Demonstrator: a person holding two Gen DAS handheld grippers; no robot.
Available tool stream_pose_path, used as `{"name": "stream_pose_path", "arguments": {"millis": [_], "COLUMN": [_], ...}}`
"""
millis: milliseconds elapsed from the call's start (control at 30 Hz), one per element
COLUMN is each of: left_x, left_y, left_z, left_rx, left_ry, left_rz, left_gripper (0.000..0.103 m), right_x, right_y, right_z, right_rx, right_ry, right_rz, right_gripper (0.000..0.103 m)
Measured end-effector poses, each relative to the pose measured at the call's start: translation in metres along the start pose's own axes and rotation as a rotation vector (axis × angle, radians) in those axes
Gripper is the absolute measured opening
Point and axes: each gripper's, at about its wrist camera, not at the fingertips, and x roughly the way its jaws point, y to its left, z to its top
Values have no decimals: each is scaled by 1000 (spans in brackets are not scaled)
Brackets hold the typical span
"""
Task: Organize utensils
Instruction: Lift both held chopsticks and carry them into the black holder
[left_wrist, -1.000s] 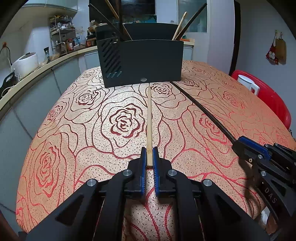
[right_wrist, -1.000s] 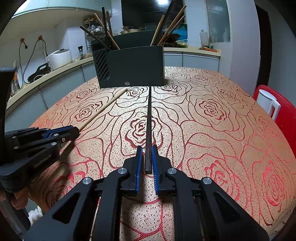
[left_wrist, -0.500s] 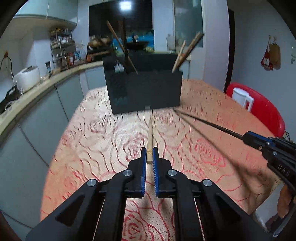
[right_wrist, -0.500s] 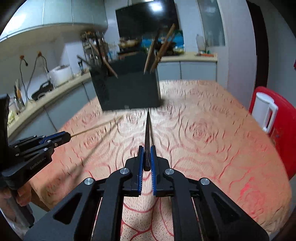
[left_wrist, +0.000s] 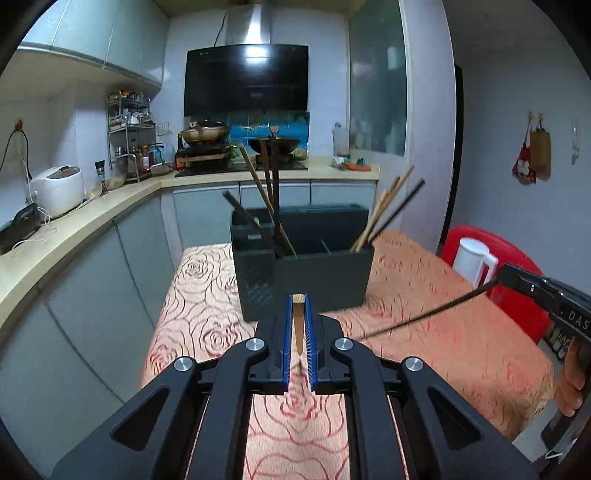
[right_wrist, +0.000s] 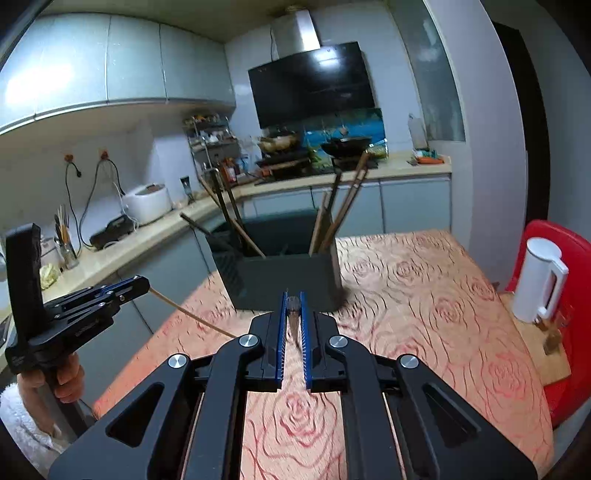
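A black utensil holder (left_wrist: 306, 275) stands on the rose-patterned table (left_wrist: 424, 332), with several wooden and dark chopsticks leaning in its left and right compartments. It also shows in the right wrist view (right_wrist: 284, 277). My left gripper (left_wrist: 298, 301) is shut on a light wooden chopstick (left_wrist: 297, 328), held raised with its tip hanging down toward the table. My right gripper (right_wrist: 293, 297) is shut on a dark chopstick (right_wrist: 293, 319), also raised. Each gripper shows in the other's view: the right gripper (left_wrist: 506, 275) with the dark chopstick (left_wrist: 424, 315), the left gripper (right_wrist: 142, 286) with the wooden chopstick (right_wrist: 192, 314).
A white kettle (right_wrist: 539, 280) stands on a red stool (right_wrist: 565, 332) right of the table. A kitchen counter (left_wrist: 74, 221) with a rice cooker (left_wrist: 57, 190) runs along the left and back, with woks on the stove (left_wrist: 207, 155).
Both grippers have lifted their chopsticks off the table and risen well above it, tilting upward. The holder now appears lower and farther in both views.
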Motion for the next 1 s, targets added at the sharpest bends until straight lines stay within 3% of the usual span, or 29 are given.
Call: {"name": "stream_pose_path", "arguments": {"millis": [200,600,1000], "left_x": [7,17,15], "left_y": [12,21,14], "left_z": [16,41,128], "left_rx": [-16,19,64], "left_ry": [-8,16,-8], "left_rz": [-37,-50,-105], "left_gripper": [6,6,6], "right_x": [6,32,35], "right_y": [8,8,25], "right_z": [20,73,161], "right_rx": [-21,-17,-74], "right_ry": [-22,14,-67], "right_rz": [19,31,16], "right_gripper": [8,8,8]}}
